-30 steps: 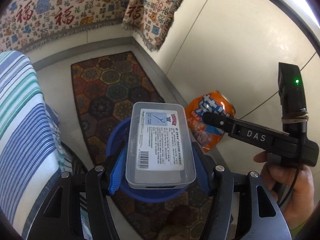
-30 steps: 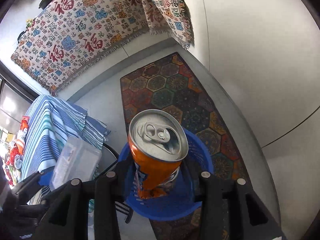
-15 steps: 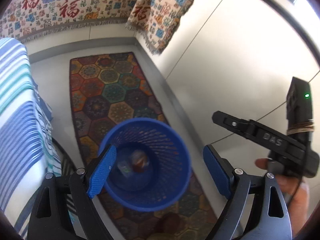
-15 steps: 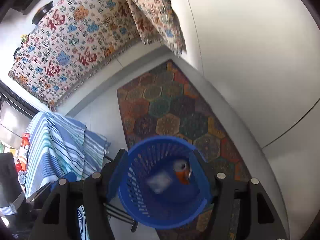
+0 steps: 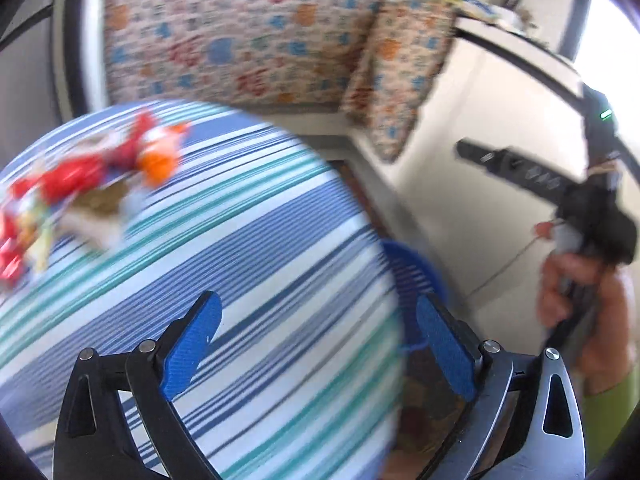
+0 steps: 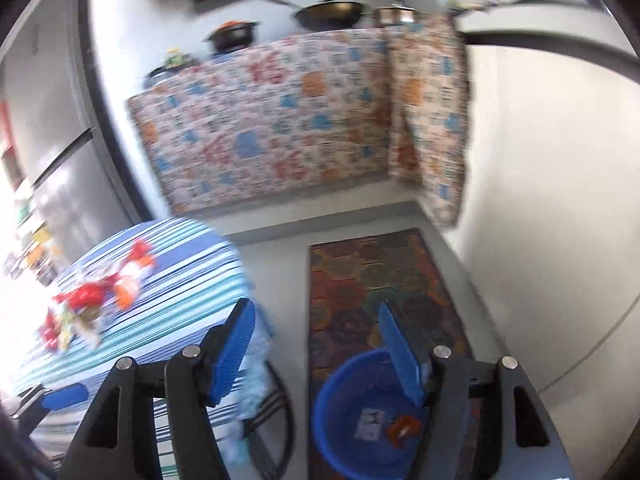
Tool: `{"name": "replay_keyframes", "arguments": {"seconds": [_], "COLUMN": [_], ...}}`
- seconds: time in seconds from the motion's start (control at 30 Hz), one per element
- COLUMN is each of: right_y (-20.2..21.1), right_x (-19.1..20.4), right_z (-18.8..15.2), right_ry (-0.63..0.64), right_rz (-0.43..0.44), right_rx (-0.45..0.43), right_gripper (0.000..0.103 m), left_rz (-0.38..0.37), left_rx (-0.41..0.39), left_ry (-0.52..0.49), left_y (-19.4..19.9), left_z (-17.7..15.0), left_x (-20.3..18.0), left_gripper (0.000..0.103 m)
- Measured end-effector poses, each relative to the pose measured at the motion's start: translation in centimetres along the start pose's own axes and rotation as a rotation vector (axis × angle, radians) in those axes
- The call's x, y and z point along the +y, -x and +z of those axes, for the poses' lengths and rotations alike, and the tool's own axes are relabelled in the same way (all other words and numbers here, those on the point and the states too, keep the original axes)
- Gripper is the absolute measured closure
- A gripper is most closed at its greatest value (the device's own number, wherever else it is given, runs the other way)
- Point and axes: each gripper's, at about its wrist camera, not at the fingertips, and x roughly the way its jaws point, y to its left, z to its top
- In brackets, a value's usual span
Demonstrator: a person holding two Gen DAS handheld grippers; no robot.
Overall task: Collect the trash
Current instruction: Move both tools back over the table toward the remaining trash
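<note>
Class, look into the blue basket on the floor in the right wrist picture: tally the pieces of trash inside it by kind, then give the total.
Inside the blue basket, though the picture is blurred:
Orange can: 1
Clear plastic box with a white label: 1
Total: 2

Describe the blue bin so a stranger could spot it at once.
Start at the round table with the blue-and-teal striped cloth, then look to the patterned hexagon rug on the floor beside it. The blue bin stands at the rug's near end. It is the only blue mesh-walled tub there, with an orange can inside.
</note>
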Motion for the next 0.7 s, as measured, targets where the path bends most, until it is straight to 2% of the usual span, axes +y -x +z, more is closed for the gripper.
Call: {"name": "replay_keyframes", "arguments": {"seconds": [0.13,0.27,0.4,0.47,0.7], "right_y": [-0.5,-2.1,-3.6,-4.0,-5.6], "right_x": [8.3,14.9,18.3,19.8,21.5], "right_z": [-2.0,-5.2,-7.6,-8.5,-9.2], "right_ry": [0.138,0.238,0.272,0.299,0.344], "right_rz": [0.135,0.203,0.207,0.200,0.161], "right_rx": [0.074,0.177,0.243,0.255,0.274], "right_gripper": [0.037,0.037,0.037,0.037,0.037], "left_rz": [0.188,0.297,0.337,0.367,0.385], "left_rx": [0.023,0.026,0.027,0.021,0.038], "left_ry": [0.056,0.116,0.182,0.179,0.153], "left_y": [1.7,3.2,3.7,3.3,2.7], "left_z": [-3.6,-5.1,-6.1,-6.1,-4.9], "left_x": [6.1,11.4,16.3,18.4,21.7], "left_gripper": [0.005,0.005,0.005,0.005,0.000]}}
